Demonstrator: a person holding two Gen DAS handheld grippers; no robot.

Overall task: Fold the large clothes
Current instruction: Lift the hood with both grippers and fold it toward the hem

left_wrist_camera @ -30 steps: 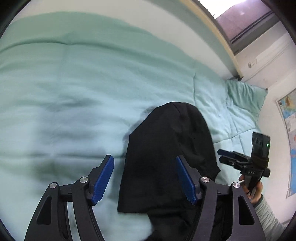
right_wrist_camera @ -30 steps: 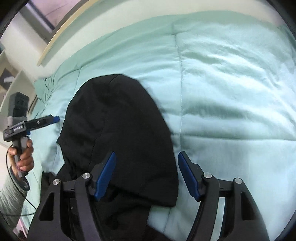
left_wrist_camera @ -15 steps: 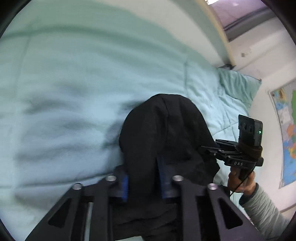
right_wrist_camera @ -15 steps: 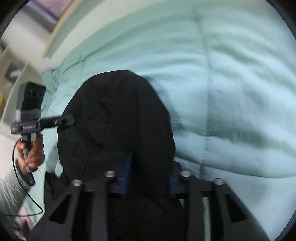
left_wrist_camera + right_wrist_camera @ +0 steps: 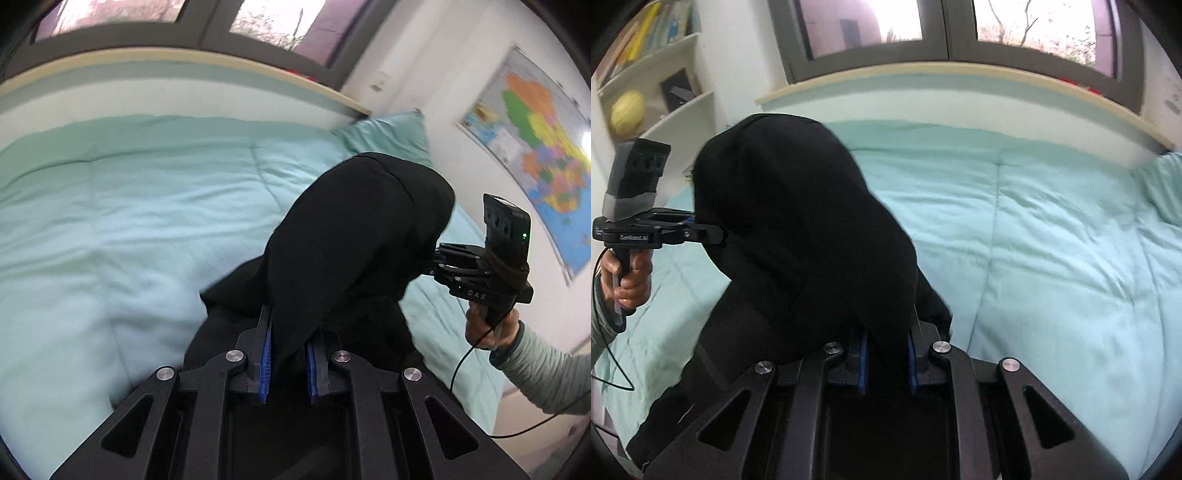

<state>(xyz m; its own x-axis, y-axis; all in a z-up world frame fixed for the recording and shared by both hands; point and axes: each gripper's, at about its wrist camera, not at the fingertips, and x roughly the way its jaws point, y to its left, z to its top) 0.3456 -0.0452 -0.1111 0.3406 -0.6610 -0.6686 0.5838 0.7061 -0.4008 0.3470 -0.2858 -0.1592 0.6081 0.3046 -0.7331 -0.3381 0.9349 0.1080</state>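
Note:
A black garment (image 5: 354, 236) is held up above a bed with a light green quilt (image 5: 129, 229). My left gripper (image 5: 288, 354) is shut on one edge of the garment, with cloth pinched between its blue pads. My right gripper (image 5: 886, 354) is shut on another edge of the garment (image 5: 798, 229). The cloth hangs in a hump between the two grippers. In the left wrist view the right gripper (image 5: 436, 258) enters the cloth from the right. In the right wrist view the left gripper (image 5: 713, 234) enters it from the left. The lower part of the garment trails down, partly hidden.
The quilt (image 5: 1052, 251) covers the bed. A green pillow (image 5: 388, 136) lies at the head end. A window (image 5: 945, 29) runs behind the bed. A wall map (image 5: 535, 140) hangs at the right. White shelves (image 5: 657, 92) hold a yellow ball.
Both grippers were open over the flat garment, then closed on it. They have now lifted it off the quilt, and both views tilt up toward the window.

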